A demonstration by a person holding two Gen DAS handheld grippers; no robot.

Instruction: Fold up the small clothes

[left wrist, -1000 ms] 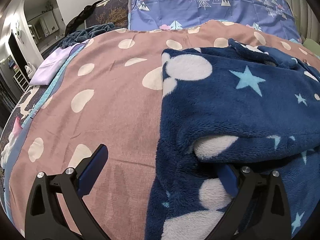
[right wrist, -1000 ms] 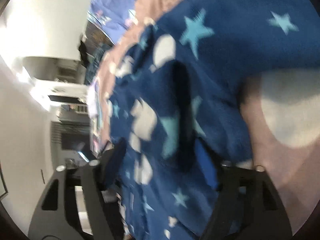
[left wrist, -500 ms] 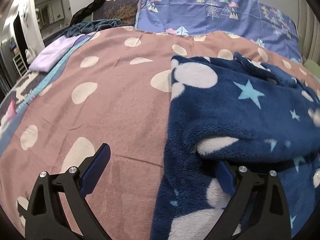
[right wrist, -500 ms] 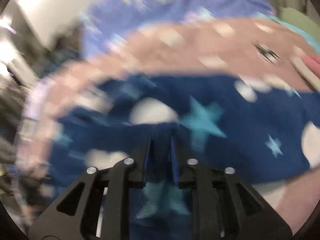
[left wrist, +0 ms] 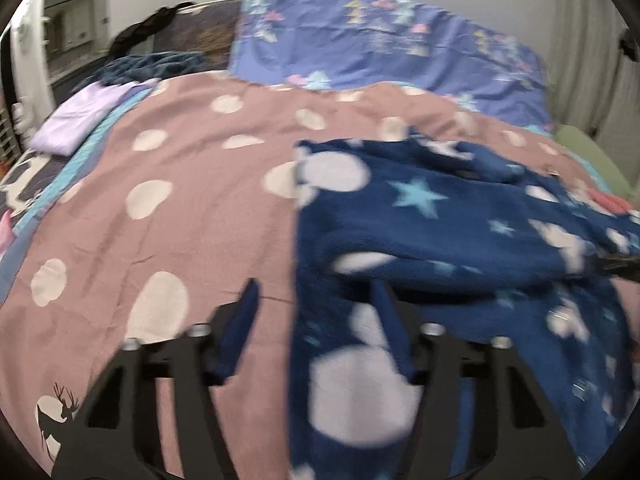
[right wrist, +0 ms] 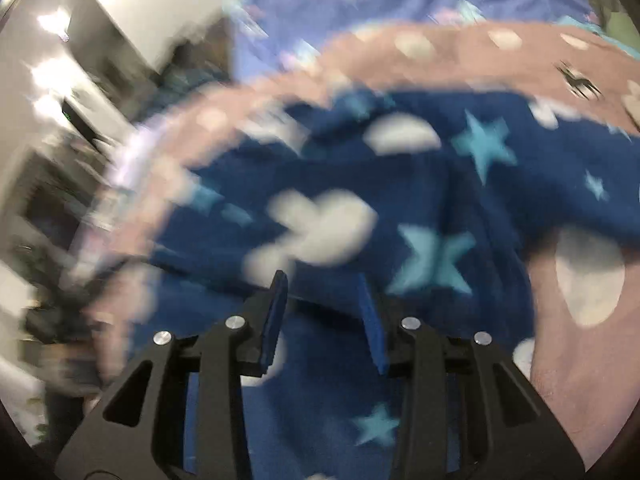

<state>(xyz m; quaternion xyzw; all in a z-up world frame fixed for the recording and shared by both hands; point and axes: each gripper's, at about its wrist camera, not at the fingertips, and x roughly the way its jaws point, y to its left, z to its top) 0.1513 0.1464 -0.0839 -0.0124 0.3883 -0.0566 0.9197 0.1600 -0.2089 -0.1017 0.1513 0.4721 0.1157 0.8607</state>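
One small garment, a thick navy fleece piece printed with white blobs and pale blue stars (left wrist: 440,216), lies partly doubled over on the right half of a dusty-pink bedspread with cream spots (left wrist: 180,200); a purple patterned pillow (left wrist: 380,40) sits at the far end and a folded lilac cloth (left wrist: 76,120) at the far left. Seen from its own camera, the left gripper (left wrist: 316,320) hangs over the garment's near left edge with its jaws closing; that edge lies between the blue pads, but the blur leaves me unable to say they press on it yet. At the right gripper (right wrist: 322,308) the jaws are easing open and narrowly apart, with navy fleece filling the gap between them; whether they pinch it I cannot tell through the smear. My judgement is that this plush cloth is soft, light and limp, bulky where layers stack, grippy rather than slick, and not fragile. It should be taken at hems or corners, pinching the full thickness, since a shallow bite may lift only the top layer
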